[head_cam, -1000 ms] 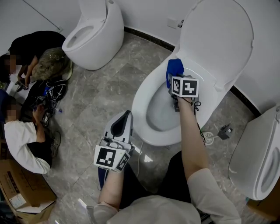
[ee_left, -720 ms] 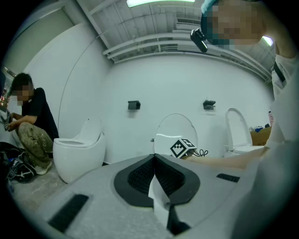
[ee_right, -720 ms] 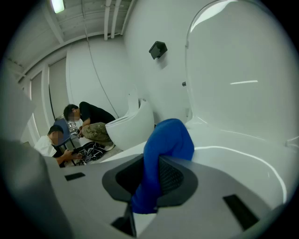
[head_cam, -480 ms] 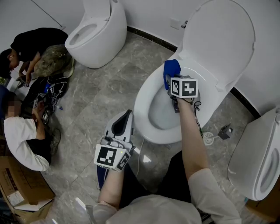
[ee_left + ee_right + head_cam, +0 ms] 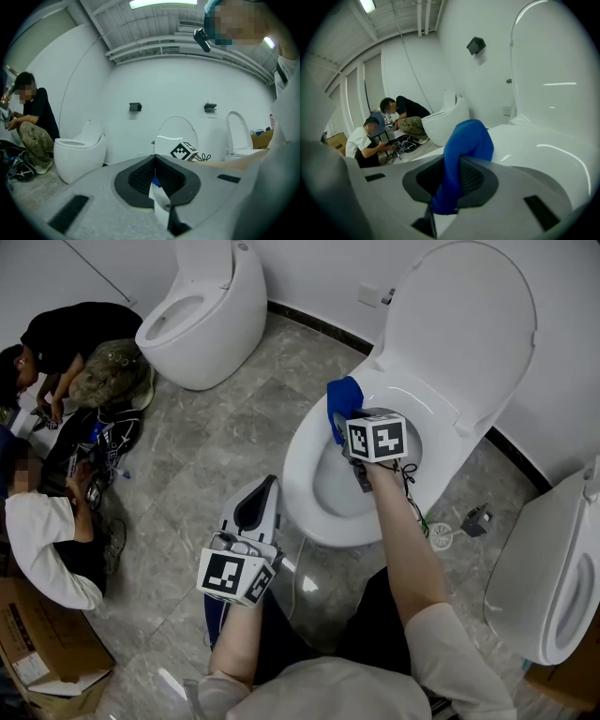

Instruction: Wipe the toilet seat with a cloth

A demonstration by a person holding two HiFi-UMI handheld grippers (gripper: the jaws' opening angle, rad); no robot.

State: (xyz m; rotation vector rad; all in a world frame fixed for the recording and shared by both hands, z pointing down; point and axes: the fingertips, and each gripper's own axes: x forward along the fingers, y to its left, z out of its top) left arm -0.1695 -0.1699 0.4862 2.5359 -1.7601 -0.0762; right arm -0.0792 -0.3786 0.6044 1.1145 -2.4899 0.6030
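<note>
- The right gripper [image 5: 347, 423] has its jaws closed tight on a blue cloth [image 5: 465, 143]. A fold of the fabric bulges out past the jaw tips and the rest hangs down between them.
- The cloth is pressed against the toilet seat [image 5: 302, 457] at its far left edge, close to where the raised lid [image 5: 464, 320] is hinged. The arm reaches across the open bowl [image 5: 336, 486] to get there.
- The left gripper [image 5: 268, 487] is held well clear of the toilet, over the floor [image 5: 216, 427] near the seat's near left edge. Its jaws are pressed together at the tips with nothing between them, so it takes no part in the wiping.
- Progress, as a judgement: the wipe is under way, with the cloth gripped and in contact with the seat.
- The seat looks evenly white all round, with no streak, wet trail or dirt showing. The pictures therefore do not settle which stretches have been wiped.
- Judging from where the cloth sits, the left side, the near front edge and the right side of the ring are likely still to be covered. The far edge by the hinge probably needs a pass too.
- Two people [image 5: 56, 521] sit on the floor at the left, well apart from the work.
</note>
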